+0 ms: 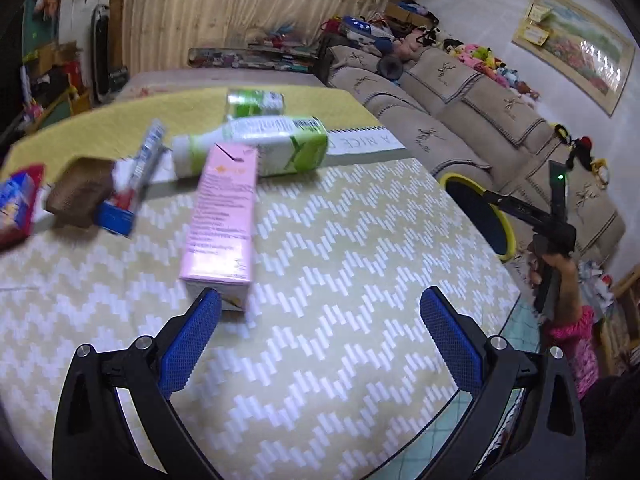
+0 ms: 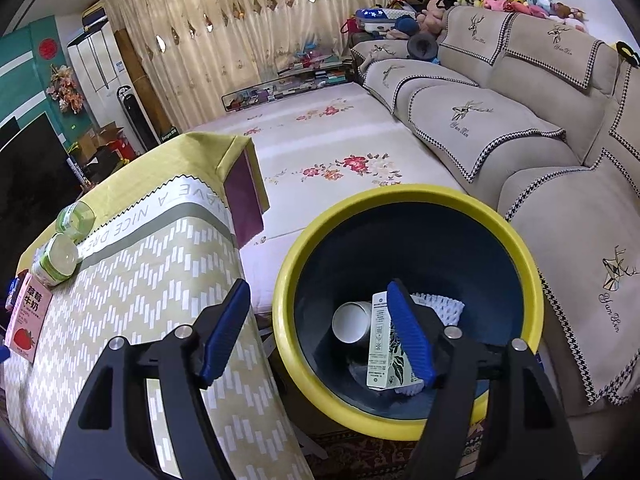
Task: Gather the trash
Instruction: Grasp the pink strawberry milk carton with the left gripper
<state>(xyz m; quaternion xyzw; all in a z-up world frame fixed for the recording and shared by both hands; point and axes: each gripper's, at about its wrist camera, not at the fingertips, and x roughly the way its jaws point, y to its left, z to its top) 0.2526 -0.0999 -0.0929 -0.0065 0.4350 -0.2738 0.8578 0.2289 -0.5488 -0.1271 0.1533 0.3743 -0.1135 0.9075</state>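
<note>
My left gripper [image 1: 320,300] is open and empty above the table [image 1: 360,260]. Its left finger tip is just at the near end of a pink milk carton [image 1: 222,212] lying on the cloth. Behind it lie a white-green bottle [image 1: 256,148] and a green can [image 1: 256,100]. At the far left are a brown block [image 1: 80,192], a blue-red wrapper [image 1: 132,184] and a red-blue packet [image 1: 18,204]. My right gripper [image 2: 320,300] is open and empty above the yellow-rimmed bin [image 2: 308,248], which holds a white cup [image 2: 352,322], a cream carton [image 2: 382,344] and white foam netting [image 2: 444,304].
The bin [image 1: 508,240] stands on the floor between the table's right edge and a beige sofa [image 2: 520,120]. A floral mat [image 2: 320,140] covers the floor beyond. In the left wrist view the other hand-held gripper [image 1: 552,224] shows at right. The pink carton [image 2: 28,316] and bottle [image 2: 56,260] show at left.
</note>
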